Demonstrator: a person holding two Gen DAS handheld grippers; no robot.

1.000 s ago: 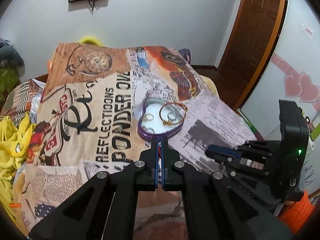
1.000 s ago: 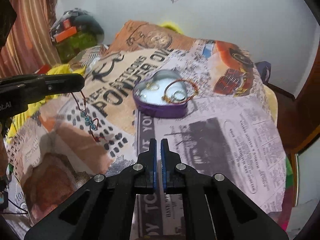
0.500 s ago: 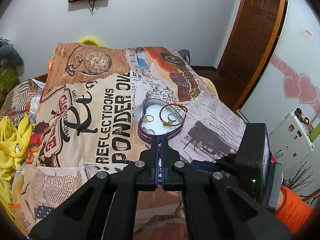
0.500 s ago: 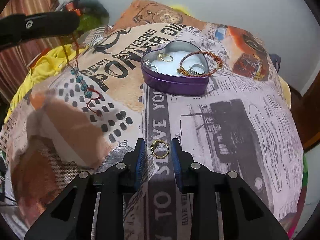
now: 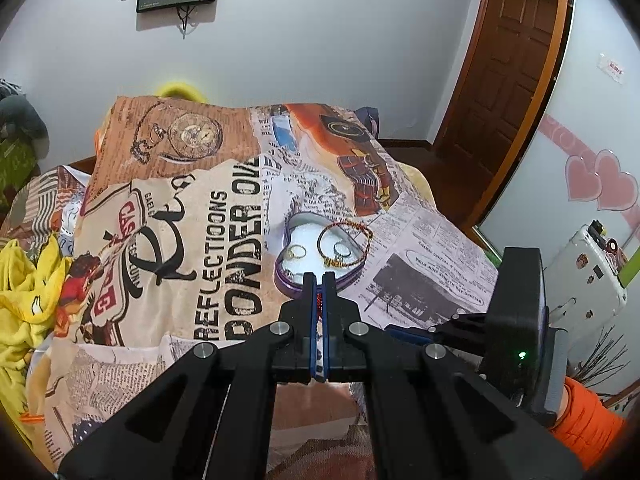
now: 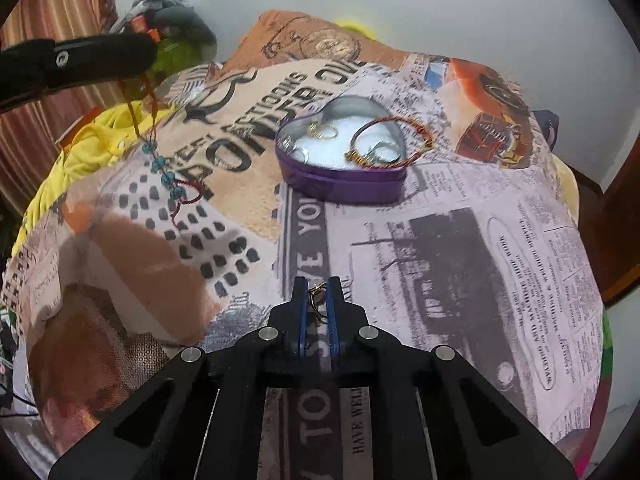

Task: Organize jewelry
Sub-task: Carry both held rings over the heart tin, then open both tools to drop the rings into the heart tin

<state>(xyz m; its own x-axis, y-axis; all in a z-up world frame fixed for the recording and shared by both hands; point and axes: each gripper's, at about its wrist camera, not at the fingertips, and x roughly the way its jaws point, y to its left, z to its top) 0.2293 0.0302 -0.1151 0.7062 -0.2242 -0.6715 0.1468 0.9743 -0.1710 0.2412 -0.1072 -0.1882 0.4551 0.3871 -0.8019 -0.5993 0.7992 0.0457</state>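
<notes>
A purple heart-shaped tin (image 6: 344, 188) sits on the printed bedspread, with several rings and a gold-and-red bangle (image 6: 394, 140) in it. My right gripper (image 6: 318, 292) is low over the cloth in front of the tin. Its jaws are closing, and a small gold ring (image 6: 316, 294) is pinched between the pads. My left gripper (image 5: 319, 292) is shut on a red cord bracelet (image 5: 319, 300). In the right wrist view that bracelet (image 6: 166, 176) dangles with blue beads from the left gripper (image 6: 148, 54). The tin (image 5: 280, 276) lies just beyond the left fingertips, and the right gripper (image 5: 396, 332) is to its right.
The bedspread (image 6: 460, 248) covers a mounded bed that falls away on all sides. Yellow cloth (image 5: 28, 292) is bunched at the left. A wooden door (image 5: 512, 72) and a white wall stand behind. An orange sleeve (image 5: 584, 412) shows at the lower right.
My right gripper came down to the bedspread, opened around the gold ring and closed on it. The left gripper stayed put with the bracelet.
</notes>
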